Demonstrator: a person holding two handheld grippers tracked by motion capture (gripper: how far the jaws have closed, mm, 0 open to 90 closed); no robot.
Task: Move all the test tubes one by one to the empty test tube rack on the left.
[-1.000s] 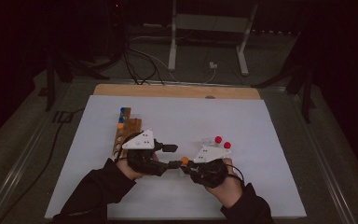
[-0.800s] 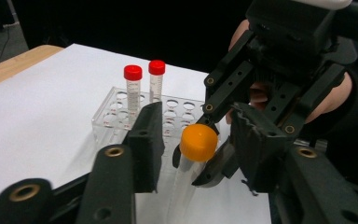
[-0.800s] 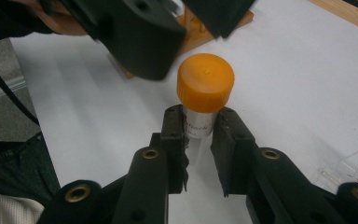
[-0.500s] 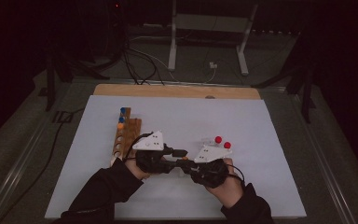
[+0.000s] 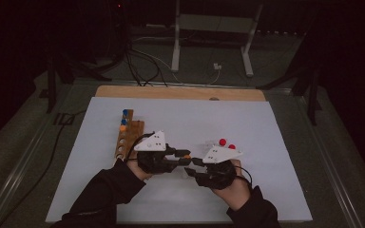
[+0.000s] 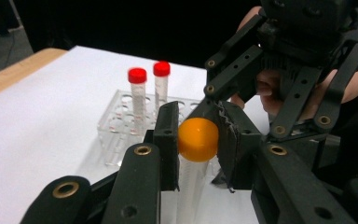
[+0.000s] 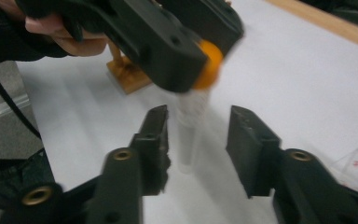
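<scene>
- Where the two grippers meet over the white sheet (image 5: 266, 118), the small tube between them is hard to make out in the high view, as it is largely covered by the black jaws and the grey three-cornered plates.
- In the left gripper view, the tube's lower end is cut off by the bottom edge of the picture, and part of the clear rack (image 6: 116, 123) is hidden behind the jaws.
- The right gripper view is blurred around the orange cap, and the clear rack is seen there merely as a corner at the edge.
- The orange-capped tube (image 6: 196, 154) is held upright just above the sheet, beside the clear rack; its round, smooth cap is clamped between the ridged pads of the left gripper (image 6: 198, 140), whose jaws have just been closing.
- The right gripper (image 7: 196, 135) has just been opening; its flat pads are seen standing apart on either side of the translucent, tapering tube body without touching it.
- Two red-capped tubes (image 6: 148, 93) are seen standing in the clear plastic rack.
- A wooden rack (image 5: 128, 135) with blue and orange caps is seen by the left sleeve.
</scene>
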